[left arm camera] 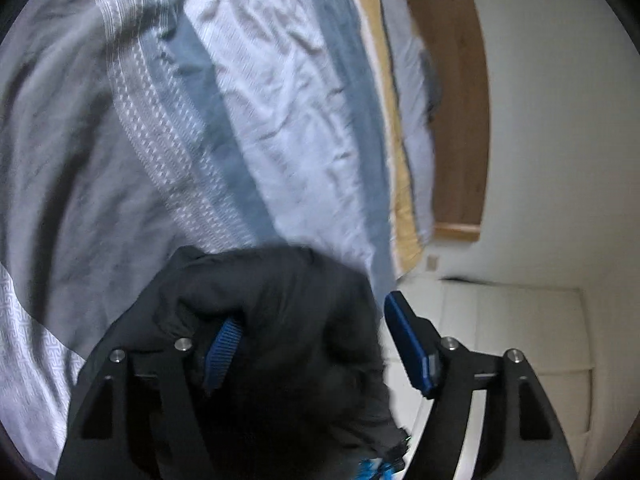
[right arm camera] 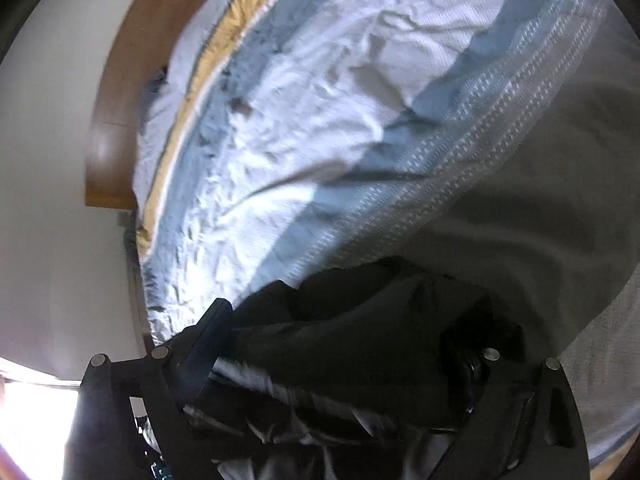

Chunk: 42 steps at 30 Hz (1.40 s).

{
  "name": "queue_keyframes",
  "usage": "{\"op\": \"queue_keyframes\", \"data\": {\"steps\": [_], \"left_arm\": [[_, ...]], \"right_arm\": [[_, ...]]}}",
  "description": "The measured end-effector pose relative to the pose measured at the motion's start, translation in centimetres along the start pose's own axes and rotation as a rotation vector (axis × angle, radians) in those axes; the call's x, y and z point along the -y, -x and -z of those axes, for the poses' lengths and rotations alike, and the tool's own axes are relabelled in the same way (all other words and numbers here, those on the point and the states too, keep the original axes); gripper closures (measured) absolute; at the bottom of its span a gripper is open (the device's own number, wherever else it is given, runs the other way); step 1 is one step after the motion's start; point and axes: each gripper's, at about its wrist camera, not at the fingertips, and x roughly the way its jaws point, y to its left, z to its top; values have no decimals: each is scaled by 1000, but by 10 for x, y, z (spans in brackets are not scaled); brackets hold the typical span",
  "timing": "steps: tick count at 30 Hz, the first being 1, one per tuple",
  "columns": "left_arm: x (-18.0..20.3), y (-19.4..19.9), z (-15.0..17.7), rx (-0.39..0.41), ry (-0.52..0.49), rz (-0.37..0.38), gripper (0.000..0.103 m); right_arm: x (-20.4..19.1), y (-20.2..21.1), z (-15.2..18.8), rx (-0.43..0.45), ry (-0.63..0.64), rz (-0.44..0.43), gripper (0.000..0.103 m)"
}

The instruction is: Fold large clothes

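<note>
A black garment [left arm camera: 280, 300] lies bunched on the bed right in front of both grippers. In the left wrist view my left gripper [left arm camera: 316, 340] stands open. Its blue pads [left arm camera: 412, 344] are wide apart, and the cloth drapes over the left one and fills much of the gap. In the right wrist view the same garment [right arm camera: 380, 328] shows a pale lining underneath. My right gripper [right arm camera: 344, 344] is open too. Its left finger [right arm camera: 208, 340] is bare, and its right finger is buried under the dark cloth.
The bed cover [left arm camera: 260, 120] has grey, blue and white stripes with a yellow band [right arm camera: 224, 40] at its far edge. Beyond it are a wooden headboard [left arm camera: 452, 100] and a white wall [left arm camera: 560, 120]. A white cabinet [left arm camera: 512, 328] stands beside the bed.
</note>
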Motion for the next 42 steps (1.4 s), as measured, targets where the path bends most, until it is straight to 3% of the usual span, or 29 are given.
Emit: {"op": "queue_keyframes", "data": {"steps": [4,10,12,18,25,28,34,42], "left_arm": [[20,22,-3,46,-45,-9,34],[62,48,19,52,-234,-127,34],[72,49,38,33,-305,-182,34],[80,31,122,-10,-544,-366,34],[68,-1,214,-80,-693,-379,34],[66,-19,243,-116,-769,-399,34],[72,-70,254,-150,-839,-439,34],[118,-156,217,-128,-950,-537,34]], "right_arm": [[-8,25,-6,43,-26,-81,11],[-48,66,8,84,163,-38,11],[-59,70,21,92,246,-4,11],[-87,56,99,66,512,111,20],[-99,16,185,16,715,160,22],[-99,-4,202,-7,749,170,22],[-116,-48,188,-10,821,236,22],[-141,-101,130,-13,817,276,22]]}}
